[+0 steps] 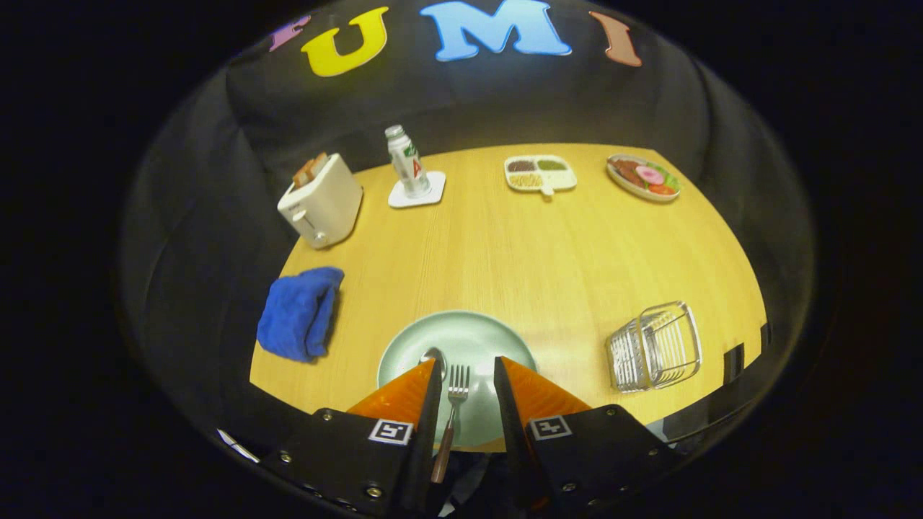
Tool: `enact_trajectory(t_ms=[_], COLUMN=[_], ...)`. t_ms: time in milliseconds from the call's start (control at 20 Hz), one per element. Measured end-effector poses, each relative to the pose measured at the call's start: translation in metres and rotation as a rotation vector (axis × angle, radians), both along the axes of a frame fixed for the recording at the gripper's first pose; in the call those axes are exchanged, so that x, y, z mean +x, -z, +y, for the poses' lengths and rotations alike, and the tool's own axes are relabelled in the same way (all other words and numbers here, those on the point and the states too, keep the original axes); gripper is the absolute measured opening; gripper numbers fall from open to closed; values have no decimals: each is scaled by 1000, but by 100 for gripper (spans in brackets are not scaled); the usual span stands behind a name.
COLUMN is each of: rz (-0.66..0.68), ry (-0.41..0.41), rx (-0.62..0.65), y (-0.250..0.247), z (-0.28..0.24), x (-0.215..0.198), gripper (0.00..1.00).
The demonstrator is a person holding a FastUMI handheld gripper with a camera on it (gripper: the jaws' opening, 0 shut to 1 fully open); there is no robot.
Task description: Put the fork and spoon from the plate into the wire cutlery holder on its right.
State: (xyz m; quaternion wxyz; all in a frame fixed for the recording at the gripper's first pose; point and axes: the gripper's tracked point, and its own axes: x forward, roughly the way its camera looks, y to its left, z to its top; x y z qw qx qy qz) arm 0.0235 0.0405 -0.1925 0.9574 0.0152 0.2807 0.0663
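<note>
**Gripper poised over the plate, fork between its fingers**

The round, light wooden table carries every item. Near the gripper lies a pale green, round ceramic plate; the gripper, with two orange fingers, has its fingers apart above the plate's near half, touching nothing that can be made out. To the plate's right, well apart, the silver wire cutlery holder stands tilted on the table. At far left stands a cream toaster with slices of bread in its slots, and nearer on the left lies a crumpled blue cloth. At far right sit an oval dish of food and a cream divided tray. A white bottle stands on a white square coaster beside the toaster. The metal fork with a brown handle lies between the fingers, tines pointing far. The metal spoon lies just left of the fork, its bowl at the left finger's tip.
</note>
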Motion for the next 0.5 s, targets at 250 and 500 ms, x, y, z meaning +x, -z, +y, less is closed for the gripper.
enact_trajectory(t_ms=[250,500], rz=[200,296], ry=[-53,-85], rx=[-27,-65], y=[74,111], z=[13,19], x=[-2,-4], gripper=[30,28])
